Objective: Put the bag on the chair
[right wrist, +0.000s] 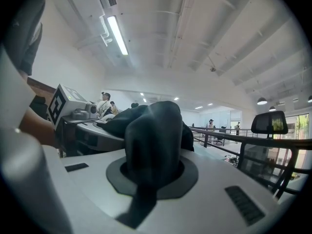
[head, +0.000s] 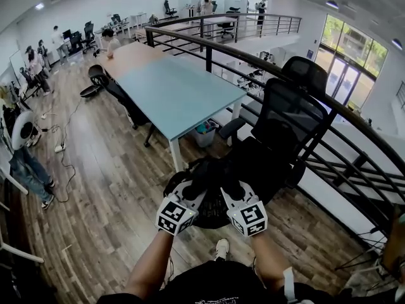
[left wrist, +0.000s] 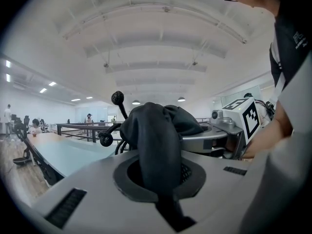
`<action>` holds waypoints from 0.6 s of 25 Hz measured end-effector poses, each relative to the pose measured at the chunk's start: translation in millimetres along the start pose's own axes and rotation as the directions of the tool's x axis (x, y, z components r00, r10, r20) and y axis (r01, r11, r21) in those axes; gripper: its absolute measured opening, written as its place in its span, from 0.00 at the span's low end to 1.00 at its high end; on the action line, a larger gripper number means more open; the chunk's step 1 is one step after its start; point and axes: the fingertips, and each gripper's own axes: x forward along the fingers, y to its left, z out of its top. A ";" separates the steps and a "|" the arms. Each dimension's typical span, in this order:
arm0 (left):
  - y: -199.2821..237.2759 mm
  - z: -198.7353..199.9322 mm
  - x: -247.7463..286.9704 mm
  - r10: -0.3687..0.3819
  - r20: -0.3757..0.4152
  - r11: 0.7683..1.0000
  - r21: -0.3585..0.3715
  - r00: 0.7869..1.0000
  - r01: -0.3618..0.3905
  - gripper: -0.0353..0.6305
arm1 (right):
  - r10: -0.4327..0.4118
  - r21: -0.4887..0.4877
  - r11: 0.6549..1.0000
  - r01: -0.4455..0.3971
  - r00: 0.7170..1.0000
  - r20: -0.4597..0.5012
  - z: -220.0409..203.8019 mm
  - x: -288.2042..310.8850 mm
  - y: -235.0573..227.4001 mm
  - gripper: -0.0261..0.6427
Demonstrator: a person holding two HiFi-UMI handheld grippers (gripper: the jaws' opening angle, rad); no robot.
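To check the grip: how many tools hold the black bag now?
2. The left tool is shut on the bag at its left side, the right tool at its right side.

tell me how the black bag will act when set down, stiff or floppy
Probably floppy: the black bag bunches and folds over where the left hand-held gripper and the right hand-held gripper pinch it. It will likely slump on the chair rather than stand. Its fabric looks matte, so it is probably not slippery.
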 end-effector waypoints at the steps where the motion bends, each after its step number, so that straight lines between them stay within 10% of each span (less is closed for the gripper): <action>1: 3.1 0.9 6.8 -0.002 0.000 1.000 0.002 1.000 0.002 0.10 | -0.003 -0.001 1.000 0.003 1.000 0.000 -0.4 3.6 -6.5 0.10; 15: 37.5 12.3 106.3 -0.007 -0.004 1.000 -0.014 1.000 0.007 0.10 | -0.006 -0.007 1.000 0.006 1.000 0.003 -10.2 44.6 -102.9 0.10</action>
